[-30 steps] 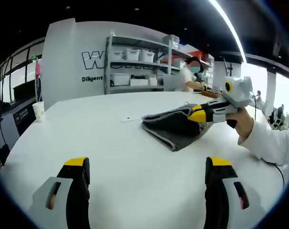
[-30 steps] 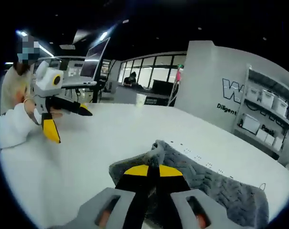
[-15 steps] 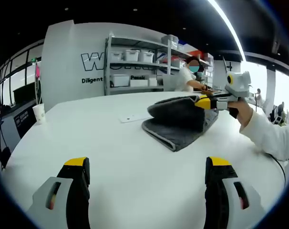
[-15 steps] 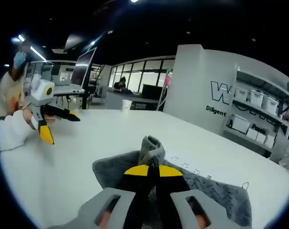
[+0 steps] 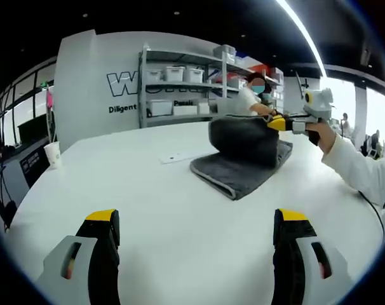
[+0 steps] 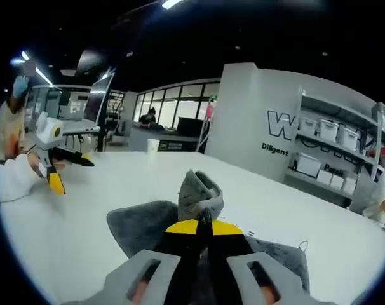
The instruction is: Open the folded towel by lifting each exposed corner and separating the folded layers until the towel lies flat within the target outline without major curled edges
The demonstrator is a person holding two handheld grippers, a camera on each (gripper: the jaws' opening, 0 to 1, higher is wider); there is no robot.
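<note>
In the right gripper view, the yellow-tipped jaws of the right gripper are pressed together on a pinched-up corner of the dark grey fleecy towel, a small bunch of cloth standing up just above the tips. The lifted layer hangs from the jaws while the remainder of the towel lies spread on the white round surface below and to both sides.

In the left gripper view, the left gripper hovers low over the bare white surface with its jaws spread wide apart and nothing between them. Well ahead of it, the towel sits near the middle of the surface, its lower layers flat and its top layer raised in a rounded fold by the right gripper, which a hand in a white sleeve holds.

A white paper cup stands near the surface's far left edge. Beyond are metal shelves with white bins.
</note>
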